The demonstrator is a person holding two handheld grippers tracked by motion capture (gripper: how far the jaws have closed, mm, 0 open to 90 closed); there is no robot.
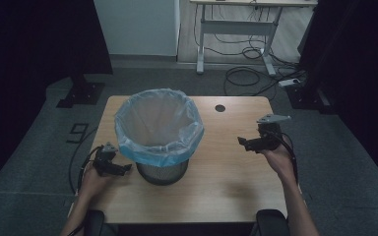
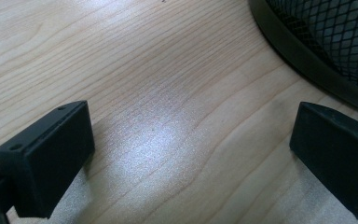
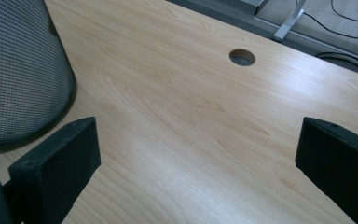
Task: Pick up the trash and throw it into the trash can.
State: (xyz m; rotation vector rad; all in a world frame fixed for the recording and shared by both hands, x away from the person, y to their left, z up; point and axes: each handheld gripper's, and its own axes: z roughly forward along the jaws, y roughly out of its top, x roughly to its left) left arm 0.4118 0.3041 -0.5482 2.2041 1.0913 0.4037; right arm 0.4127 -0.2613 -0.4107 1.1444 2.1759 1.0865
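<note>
Black wire mesh forms the round wastebasket (image 1: 162, 169) that we see standing just beside our left gripper (image 1: 123, 168), toward its right, with a pale blue plastic bag liner (image 1: 158, 123) already spread over its rim and hanging down the outside. We hold our left gripper low over the light wooden table (image 1: 226, 177) with its jaws wide apart and nothing between them, and our right gripper (image 1: 241, 141) hovers well apart from the basket, pointing toward it, jaws likewise wide and empty. We judge the lining largely done, with at most some tidying of the folded edge left.
</note>
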